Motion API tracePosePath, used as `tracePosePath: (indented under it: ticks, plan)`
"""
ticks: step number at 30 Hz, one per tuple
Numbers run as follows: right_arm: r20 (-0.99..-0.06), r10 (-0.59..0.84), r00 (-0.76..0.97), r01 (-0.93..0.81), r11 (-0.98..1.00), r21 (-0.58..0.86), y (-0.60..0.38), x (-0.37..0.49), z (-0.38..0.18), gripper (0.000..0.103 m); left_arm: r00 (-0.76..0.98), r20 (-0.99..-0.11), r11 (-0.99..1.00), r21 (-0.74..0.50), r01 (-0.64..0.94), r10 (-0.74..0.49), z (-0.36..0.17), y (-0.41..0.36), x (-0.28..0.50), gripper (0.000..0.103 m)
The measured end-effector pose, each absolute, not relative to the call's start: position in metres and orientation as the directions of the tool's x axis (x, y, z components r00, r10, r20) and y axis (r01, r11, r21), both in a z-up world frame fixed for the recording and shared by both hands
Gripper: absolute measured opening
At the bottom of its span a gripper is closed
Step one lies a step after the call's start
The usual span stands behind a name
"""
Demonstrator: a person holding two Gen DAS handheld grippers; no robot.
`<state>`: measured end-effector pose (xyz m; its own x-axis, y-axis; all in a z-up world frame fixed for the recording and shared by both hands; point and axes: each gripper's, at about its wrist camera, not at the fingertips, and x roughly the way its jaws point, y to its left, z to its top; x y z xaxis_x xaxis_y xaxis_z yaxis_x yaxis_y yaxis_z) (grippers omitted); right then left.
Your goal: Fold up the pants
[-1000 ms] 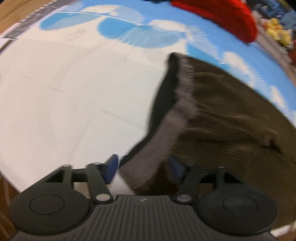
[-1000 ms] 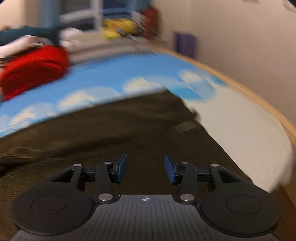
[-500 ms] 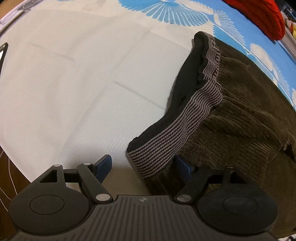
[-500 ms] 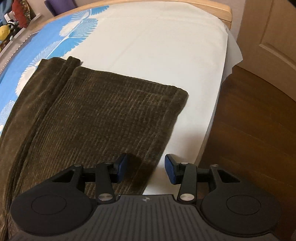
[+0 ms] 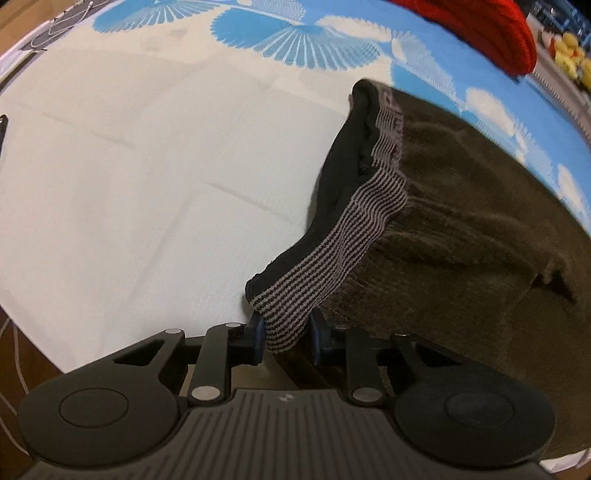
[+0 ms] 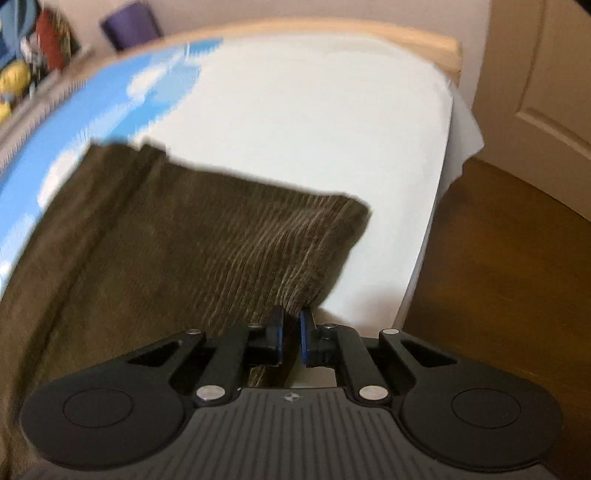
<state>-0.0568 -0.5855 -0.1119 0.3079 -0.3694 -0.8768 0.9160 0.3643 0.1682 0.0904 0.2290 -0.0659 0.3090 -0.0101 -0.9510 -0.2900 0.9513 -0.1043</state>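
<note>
Dark olive-brown corduroy pants (image 5: pixel 461 229) are lying flat along the bed (image 5: pixel 129 184), near its front edge. Striped grey-black waistband (image 5: pixel 332 258) is gaping open, showing black lining. Leg hem (image 6: pixel 295 236) is resting near the bed's end corner.

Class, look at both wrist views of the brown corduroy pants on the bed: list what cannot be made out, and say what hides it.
- Left wrist view: the left claw has just been closing on the striped waistband; its own body hides the waistband corner.
- Right wrist view: the right claw has just been closing on the pants hem; the pinched corner is hidden.
- Right wrist view: shelf items are blurred.
- Left wrist view: the red fabric is cut off by the top edge.
</note>
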Motion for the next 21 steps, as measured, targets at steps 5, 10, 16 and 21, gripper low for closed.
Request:
tracePosePath:
  ticks: [5, 10, 16, 21]
  plan:
    - [-0.843, -0.443, 0.306, 0.904, 0.412, 0.112, -0.572, -0.051, -0.096, 0.02, 0.342, -0.938, 0.962, -0.04, -0.271, 0.057, -0.059, 0.216, 0.096, 0.041]
    - [-0.73, -0.529, 0.433, 0.817, 0.572, 0.07, -0.54, -0.041, -0.065, 0.031, 0.486, -0.867, 0.99, 0.05, -0.13, 0.108, -0.035, 0.184, 0.086, 0.041]
    - [-0.629, -0.427, 0.65, 0.597, 0.799, 0.074, -0.497, -0.014, -0.024, 0.031, 0.588, -0.791, 0.984, 0.106, -0.143, 0.171, -0.023, 0.174, 0.083, 0.043]
    - [-0.534, -0.254, 0.806, 0.342, 0.937, 0.069, -0.459, 0.014, 0.025, 0.043, 0.629, -0.755, 0.976, 0.064, -0.21, 0.185, -0.013, 0.18, 0.087, 0.043]
